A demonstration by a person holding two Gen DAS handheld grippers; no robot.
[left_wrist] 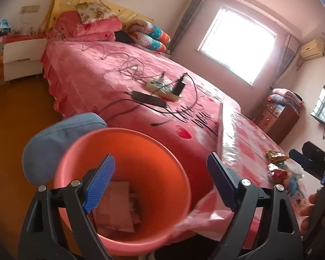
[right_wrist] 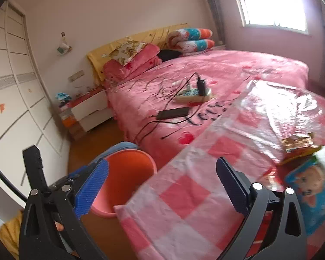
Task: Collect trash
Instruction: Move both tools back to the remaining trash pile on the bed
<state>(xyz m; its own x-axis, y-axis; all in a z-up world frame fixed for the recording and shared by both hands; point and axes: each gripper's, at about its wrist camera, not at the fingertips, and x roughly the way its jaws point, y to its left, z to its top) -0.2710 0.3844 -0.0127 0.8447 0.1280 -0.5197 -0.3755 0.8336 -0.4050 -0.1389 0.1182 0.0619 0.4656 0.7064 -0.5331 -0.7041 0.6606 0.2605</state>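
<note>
An orange-pink bin (left_wrist: 123, 173) stands on the floor at the table's edge, right under my left gripper (left_wrist: 160, 160). That gripper is open with nothing between its blue pads. A brownish packet (left_wrist: 117, 208) lies at the bottom of the bin. Crumpled snack wrappers (left_wrist: 279, 166) lie on the pink checked table (left_wrist: 244, 143). My right gripper (right_wrist: 162, 162) hangs open and empty over the near table corner (right_wrist: 184, 190), with the bin (right_wrist: 130, 164) to its left. A gold packet (right_wrist: 296, 145) and a blue cartoon packet (right_wrist: 312, 186) lie to its right.
Behind the table is a bed (left_wrist: 110, 69) with a pink cover, carrying a power strip (left_wrist: 162, 88), a black charger brick (left_wrist: 149, 98) and loose cables. A blue padded chair back (left_wrist: 60, 136) stands beside the bin. A white nightstand (right_wrist: 91, 110) and a wardrobe (right_wrist: 15, 99) stand left.
</note>
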